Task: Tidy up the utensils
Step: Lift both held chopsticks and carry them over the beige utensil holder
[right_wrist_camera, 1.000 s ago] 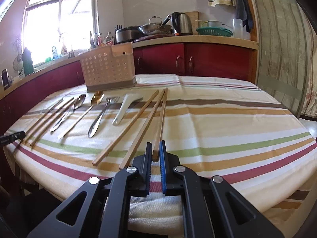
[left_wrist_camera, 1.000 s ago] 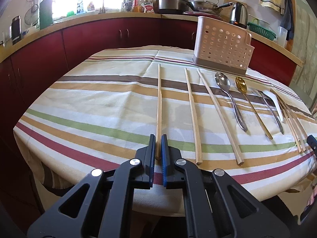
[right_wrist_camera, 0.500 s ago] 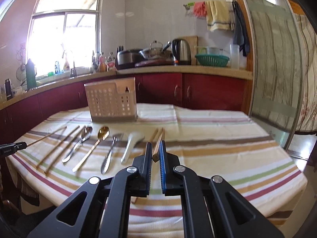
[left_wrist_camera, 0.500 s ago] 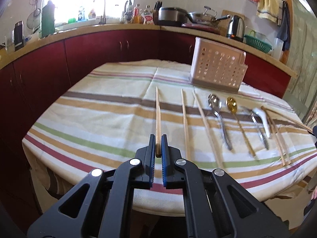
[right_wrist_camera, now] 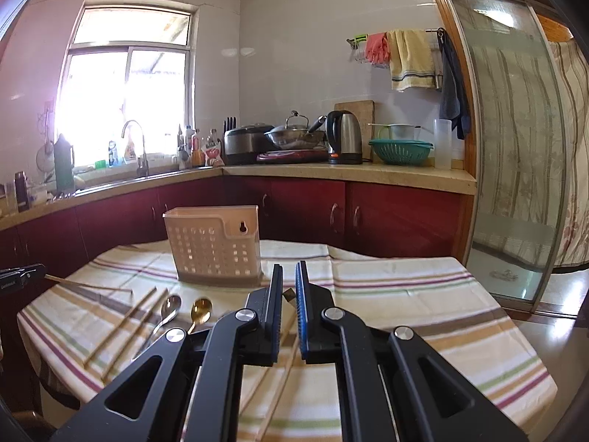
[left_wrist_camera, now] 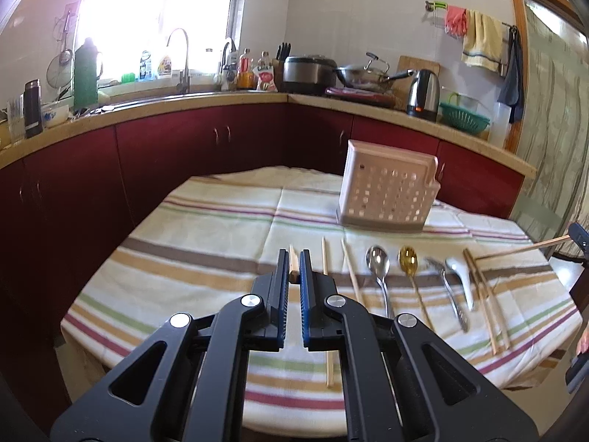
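Note:
My left gripper is shut on a wooden chopstick and holds it lifted above the striped table. My right gripper is shut on another wooden chopstick, also lifted; that chopstick shows at the right edge of the left wrist view. A pale perforated utensil basket stands upright at the far side, also in the right wrist view. On the cloth lie chopsticks, a silver spoon, a gold spoon and a white ceramic spoon.
Dark red cabinets and a counter with a sink, a kettle and pots run behind the table. A glass sliding door is to the right. More chopsticks lie near the table's left side in the right wrist view.
Both grippers have risen from the table, each lifting its chopstick off the cloth. The views now look higher, over the table toward the basket and counter.

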{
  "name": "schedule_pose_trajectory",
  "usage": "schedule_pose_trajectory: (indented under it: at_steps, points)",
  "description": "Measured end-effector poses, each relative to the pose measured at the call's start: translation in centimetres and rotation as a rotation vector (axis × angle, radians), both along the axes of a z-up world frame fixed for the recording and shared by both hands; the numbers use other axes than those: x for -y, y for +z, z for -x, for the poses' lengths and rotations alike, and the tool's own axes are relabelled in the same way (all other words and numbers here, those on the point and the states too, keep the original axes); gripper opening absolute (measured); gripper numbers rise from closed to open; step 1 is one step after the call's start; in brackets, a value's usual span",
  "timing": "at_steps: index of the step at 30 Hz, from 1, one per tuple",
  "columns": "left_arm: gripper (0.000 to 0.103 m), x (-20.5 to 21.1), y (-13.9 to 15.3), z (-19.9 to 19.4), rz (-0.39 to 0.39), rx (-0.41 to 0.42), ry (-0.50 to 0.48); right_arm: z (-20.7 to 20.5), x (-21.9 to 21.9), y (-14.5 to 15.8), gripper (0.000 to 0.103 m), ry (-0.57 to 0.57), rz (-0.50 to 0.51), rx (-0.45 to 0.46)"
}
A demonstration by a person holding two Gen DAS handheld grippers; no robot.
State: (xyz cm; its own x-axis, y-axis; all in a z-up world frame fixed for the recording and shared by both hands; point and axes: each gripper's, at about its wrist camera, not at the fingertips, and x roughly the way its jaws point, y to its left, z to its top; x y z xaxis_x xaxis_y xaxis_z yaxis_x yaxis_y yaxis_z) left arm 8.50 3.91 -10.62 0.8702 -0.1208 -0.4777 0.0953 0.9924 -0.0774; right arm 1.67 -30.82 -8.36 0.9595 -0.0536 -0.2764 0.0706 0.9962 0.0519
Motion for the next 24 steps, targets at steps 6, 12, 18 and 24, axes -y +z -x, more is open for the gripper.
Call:
schedule_pose_trajectory:
  at_steps: [6, 12, 18, 24]
  points:
    - [0.006, 0.0, 2.2, -2.5, -0.014, 0.041, -0.008, -2.7, 0.8, 1.6, 0.008, 0.005, 0.005, 0.024]
    - [0.006, 0.3, 4.3, -5.9, -0.025, 0.080, -0.027, -5.6, 1.4, 2.8, 0.008, 0.011, 0.015, 0.030]
    - [0.006, 0.5, 5.8, -9.8, -0.028, 0.099, -0.040, -8.6, 2.6, 4.0, 0.008, 0.012, 0.004, 0.024]
    - [0.006, 0.5, 6.6, -12.5, -0.014, 0.099, -0.063, -10.5, 3.5, 4.8, 0.008, 0.007, -0.002, -0.001]
